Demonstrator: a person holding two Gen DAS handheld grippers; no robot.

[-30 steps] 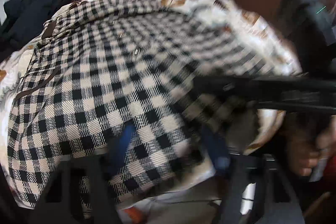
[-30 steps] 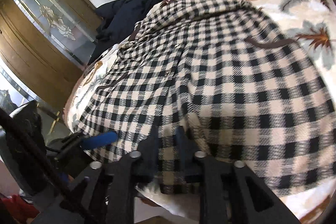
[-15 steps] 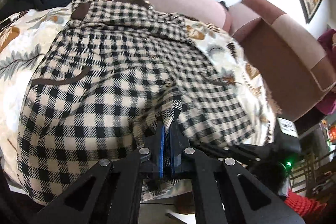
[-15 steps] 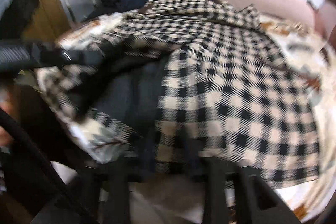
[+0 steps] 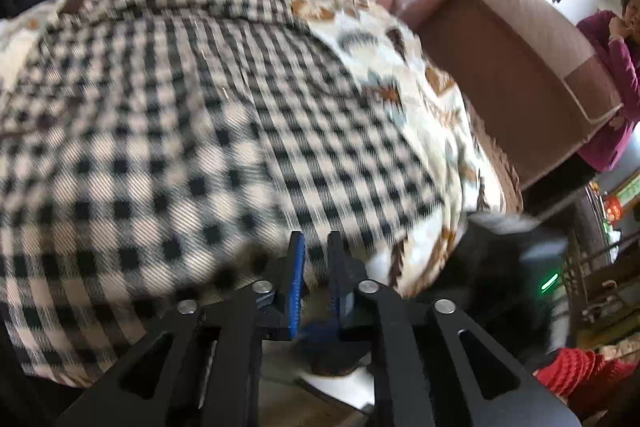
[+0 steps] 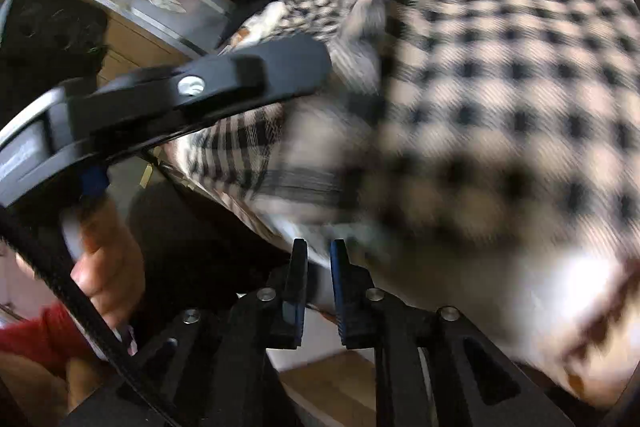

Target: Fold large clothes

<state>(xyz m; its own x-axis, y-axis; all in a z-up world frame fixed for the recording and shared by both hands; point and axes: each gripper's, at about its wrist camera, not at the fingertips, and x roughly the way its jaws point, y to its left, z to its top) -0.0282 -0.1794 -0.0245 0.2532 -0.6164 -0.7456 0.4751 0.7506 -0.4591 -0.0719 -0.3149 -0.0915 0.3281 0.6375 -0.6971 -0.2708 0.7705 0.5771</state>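
Both grippers, left and right, stood slightly parted, gripping nothing; we saw the coat spread over the sofa. Careless regrasping might bunch its hem.

L gripper: fingers nearly parallel w/ a narrow gap, nothing pinched between the tips. R gripper: same, slim gap, tips free. L hand wraps its handle, seen in right wrist view.
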